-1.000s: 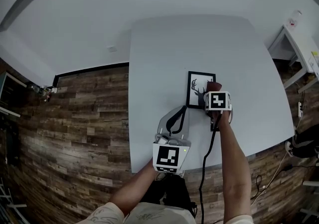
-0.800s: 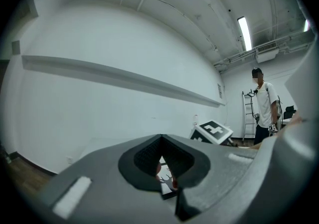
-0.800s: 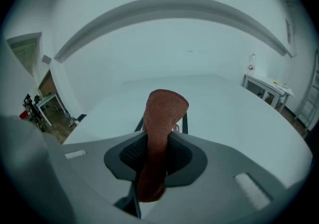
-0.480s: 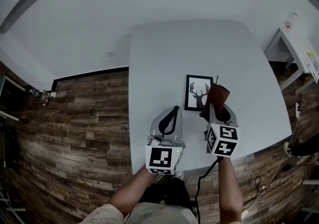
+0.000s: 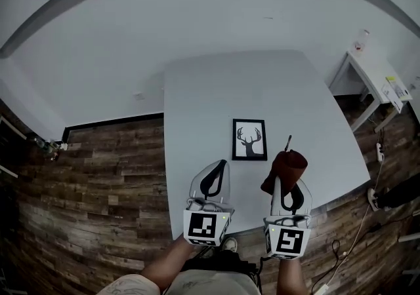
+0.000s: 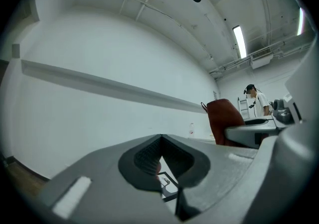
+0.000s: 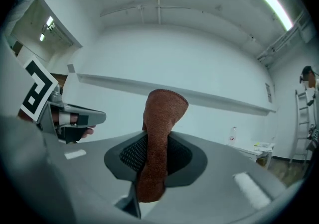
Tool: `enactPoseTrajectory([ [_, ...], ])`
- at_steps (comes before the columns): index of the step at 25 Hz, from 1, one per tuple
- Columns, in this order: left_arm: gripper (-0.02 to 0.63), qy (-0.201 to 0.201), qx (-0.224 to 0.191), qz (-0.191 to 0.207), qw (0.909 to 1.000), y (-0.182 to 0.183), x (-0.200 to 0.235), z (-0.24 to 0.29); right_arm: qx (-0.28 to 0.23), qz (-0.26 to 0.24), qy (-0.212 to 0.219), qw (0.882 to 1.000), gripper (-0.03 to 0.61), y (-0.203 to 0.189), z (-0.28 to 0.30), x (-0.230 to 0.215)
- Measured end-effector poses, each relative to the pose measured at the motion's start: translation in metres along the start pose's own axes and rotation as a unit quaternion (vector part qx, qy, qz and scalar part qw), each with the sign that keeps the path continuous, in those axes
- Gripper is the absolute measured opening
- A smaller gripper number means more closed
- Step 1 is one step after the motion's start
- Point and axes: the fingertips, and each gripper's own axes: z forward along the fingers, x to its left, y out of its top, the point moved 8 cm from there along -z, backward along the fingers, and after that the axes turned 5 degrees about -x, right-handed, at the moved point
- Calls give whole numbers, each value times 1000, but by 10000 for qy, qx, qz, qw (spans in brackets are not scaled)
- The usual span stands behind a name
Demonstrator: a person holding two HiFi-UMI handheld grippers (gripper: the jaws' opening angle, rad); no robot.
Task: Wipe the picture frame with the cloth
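A black picture frame (image 5: pixel 250 139) with a deer print lies flat on the white table (image 5: pixel 197 110), uncovered. My right gripper (image 5: pixel 287 181) is held near the table's front edge, short of the frame and to its right. It is shut on a brown cloth (image 5: pixel 286 168) that stands up between the jaws (image 7: pixel 162 113). My left gripper (image 5: pixel 212 179) hovers left of it, jaws shut and holding nothing, pointing toward the frame. In the left gripper view the frame (image 6: pixel 167 185) shows through the gap below the meeting tips, and the cloth (image 6: pixel 224 118) shows at the right.
A small white side table (image 5: pixel 371 71) with a bottle (image 5: pixel 359 41) stands to the right of the main table. Wood floor surrounds the table, with cables (image 5: pixel 341 248) at the lower right. A person (image 6: pixel 256 101) stands far off in the left gripper view.
My right gripper has pulled back from the frame toward the near edge, carrying the cloth with it. The frame is now uncovered. The left gripper has barely moved.
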Motion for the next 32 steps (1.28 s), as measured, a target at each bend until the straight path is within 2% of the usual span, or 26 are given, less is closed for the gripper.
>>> enactPoseTrajectory([
  [7,0,-114,-82,188,9997,9,-8,-26,-158,210,-161,9995,107,12,-24,4],
  [17,0,-107,-174,72,9998,18,-6,-29,-346,139,-218,9991,106,21,-29,6],
  [24,0,-203,58,130,9997,24,-10,-31,-343,151,-209,9991,106,22,-30,7],
  [32,0,-177,-228,202,9994,19,-9,-32,-355,92,-284,9989,106,23,-30,8],
])
